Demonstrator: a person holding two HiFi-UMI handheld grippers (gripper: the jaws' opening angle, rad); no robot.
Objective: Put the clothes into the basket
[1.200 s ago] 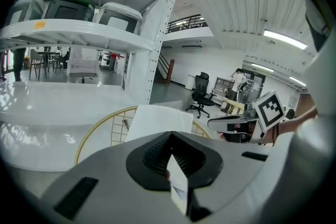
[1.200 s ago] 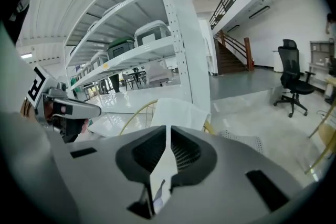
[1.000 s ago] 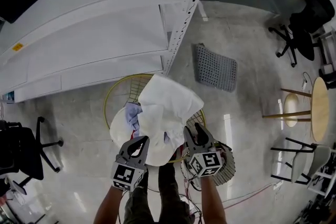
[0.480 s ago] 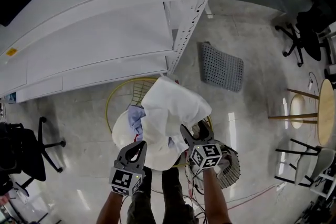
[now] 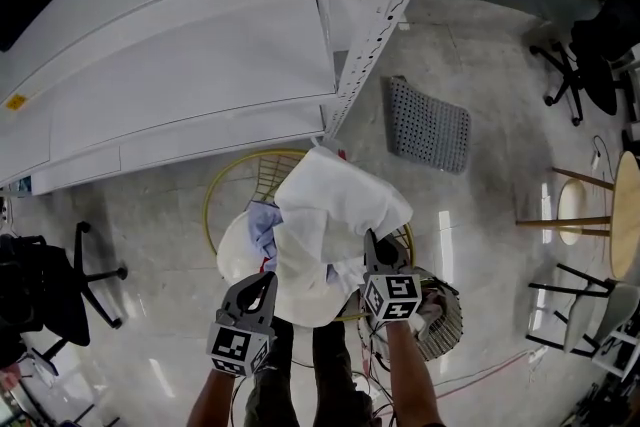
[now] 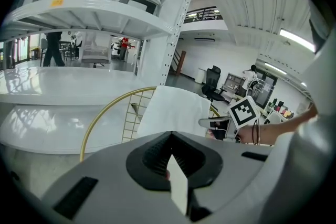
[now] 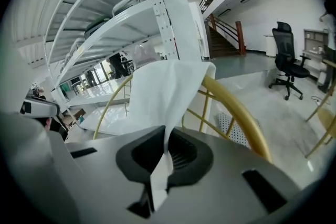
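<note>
**Both grippers pinching white cloth over basket**

Left gripper [image 6: 170,152] is hanging at the near side of the round gold wire basket [image 7: 236,115], jaws pressed together and pinching a corner of the large white cloth [image 5: 335,210]. Right gripper [image 7: 165,152] is sitting over the basket's near right rim, jaws likewise clamping a bunched edge of the same cloth. The cloth is hanging spread between the two grippers, billowing above the basket and covering most of its opening. A pile of light blue and white clothes [image 5: 262,225] is lying inside the basket, showing at the cloth's left edge. A grey perforated mat [image 5: 428,125] is lying on the floor beyond the basket to the right. A white metal shelving unit [image 5: 180,65] is standing just behind the basket.
</note>
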